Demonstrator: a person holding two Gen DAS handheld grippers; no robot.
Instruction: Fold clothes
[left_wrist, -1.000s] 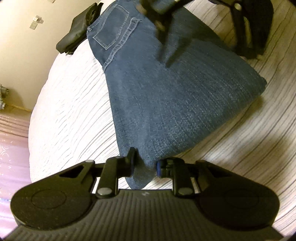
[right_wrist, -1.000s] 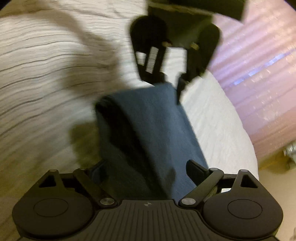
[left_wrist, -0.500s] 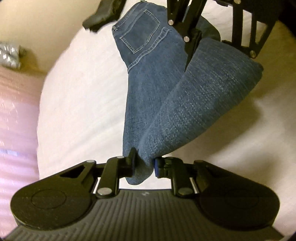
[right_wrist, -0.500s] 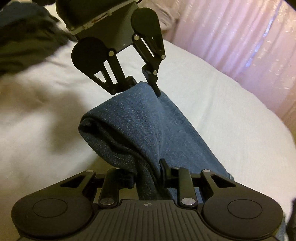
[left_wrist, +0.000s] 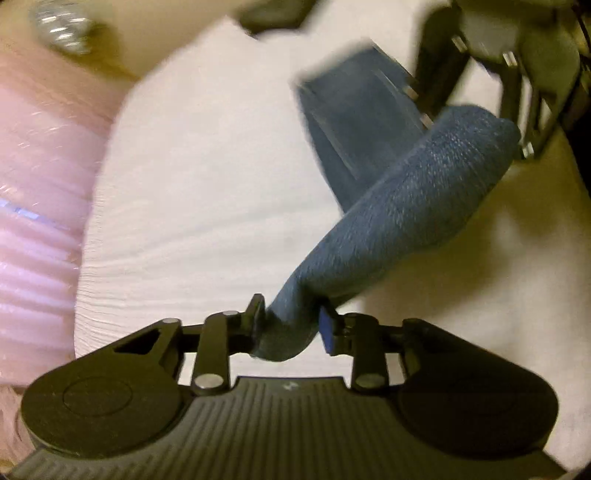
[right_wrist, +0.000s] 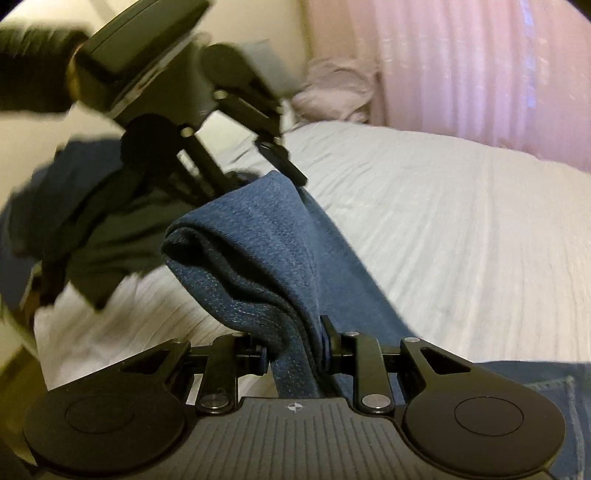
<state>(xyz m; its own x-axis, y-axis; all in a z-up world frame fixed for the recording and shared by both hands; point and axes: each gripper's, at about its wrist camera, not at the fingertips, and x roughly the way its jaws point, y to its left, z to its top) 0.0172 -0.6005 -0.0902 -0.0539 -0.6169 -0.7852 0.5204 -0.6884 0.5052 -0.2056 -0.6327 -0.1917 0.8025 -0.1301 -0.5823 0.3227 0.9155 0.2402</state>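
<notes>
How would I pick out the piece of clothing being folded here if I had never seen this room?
Look at the white bed beside the pink curtain. Lifted above it, bunched between the two black grippers, are the blue jeans. They are the only blue denim in lifted folds; the darker clothes lie heaped behind.

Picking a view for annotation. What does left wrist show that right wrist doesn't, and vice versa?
Left wrist only: the jeans' far end draping toward the bed, and a crumpled shiny thing at top left.

Right wrist only: a dark clothes pile and pale bundle by the pink curtain.

Both: jeans lifted between the left gripper, its jaws opening around denim, and the right gripper, clamped on the fold.
</notes>
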